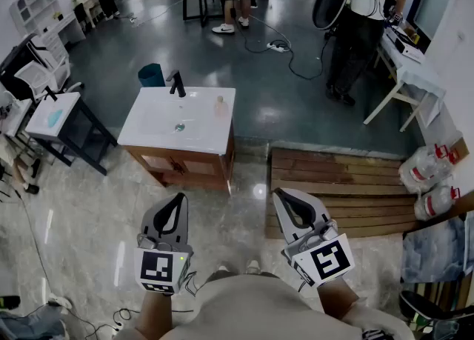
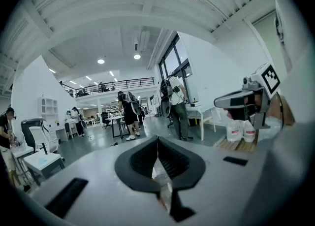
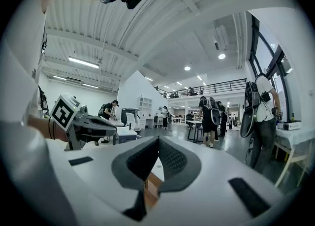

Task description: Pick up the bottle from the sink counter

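Note:
A small pale bottle [image 1: 220,106] stands upright at the right edge of the white sink counter [image 1: 152,127], which sits on a wooden cabinet well ahead of me. A black tap [image 1: 178,83] rises at the counter's back edge. My left gripper [image 1: 179,198] is held low in front of me, shut and empty, its tips meeting in the left gripper view [image 2: 157,139]. My right gripper [image 1: 279,196] floats beside it, also shut with nothing in it, seen closed in the right gripper view [image 3: 158,140]. Both are far short of the bottle.
A low wooden pallet [image 1: 344,183] lies right of the cabinet, with large plastic jugs [image 1: 427,168] on its far right. A small dark-framed side table [image 1: 55,118] stands left of the sink, a teal bin [image 1: 151,75] behind it. People [image 1: 361,20] stand further back.

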`<state>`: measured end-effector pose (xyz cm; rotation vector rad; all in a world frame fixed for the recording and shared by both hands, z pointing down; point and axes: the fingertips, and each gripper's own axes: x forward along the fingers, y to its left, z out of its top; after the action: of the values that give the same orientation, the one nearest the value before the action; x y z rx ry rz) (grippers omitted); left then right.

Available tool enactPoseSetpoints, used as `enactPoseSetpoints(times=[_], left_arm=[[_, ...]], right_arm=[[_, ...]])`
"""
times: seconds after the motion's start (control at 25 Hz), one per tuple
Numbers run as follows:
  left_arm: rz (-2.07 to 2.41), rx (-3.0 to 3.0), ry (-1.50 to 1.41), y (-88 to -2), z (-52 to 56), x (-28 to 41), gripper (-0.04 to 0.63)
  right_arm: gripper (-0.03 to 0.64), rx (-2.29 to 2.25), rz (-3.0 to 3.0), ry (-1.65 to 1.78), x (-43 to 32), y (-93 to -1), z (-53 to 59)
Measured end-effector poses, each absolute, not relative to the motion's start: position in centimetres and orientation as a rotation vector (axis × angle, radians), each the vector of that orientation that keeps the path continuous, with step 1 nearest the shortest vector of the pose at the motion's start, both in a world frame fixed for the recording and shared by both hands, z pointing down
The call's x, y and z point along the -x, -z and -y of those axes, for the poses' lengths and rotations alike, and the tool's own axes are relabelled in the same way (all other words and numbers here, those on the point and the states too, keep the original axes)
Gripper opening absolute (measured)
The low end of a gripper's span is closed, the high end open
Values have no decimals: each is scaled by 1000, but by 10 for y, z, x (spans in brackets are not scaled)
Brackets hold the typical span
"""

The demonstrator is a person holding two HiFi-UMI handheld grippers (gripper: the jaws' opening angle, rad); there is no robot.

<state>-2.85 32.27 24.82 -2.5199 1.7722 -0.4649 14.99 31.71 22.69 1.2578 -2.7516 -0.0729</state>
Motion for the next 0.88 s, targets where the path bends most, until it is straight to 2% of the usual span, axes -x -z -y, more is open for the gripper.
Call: enactPoseSetpoints(times=[0.88], left_arm=[[-1754, 2537, 525, -261, -320, -14, 8]], right_arm=[[-3, -1237, 2770, 31, -173, -248, -307]])
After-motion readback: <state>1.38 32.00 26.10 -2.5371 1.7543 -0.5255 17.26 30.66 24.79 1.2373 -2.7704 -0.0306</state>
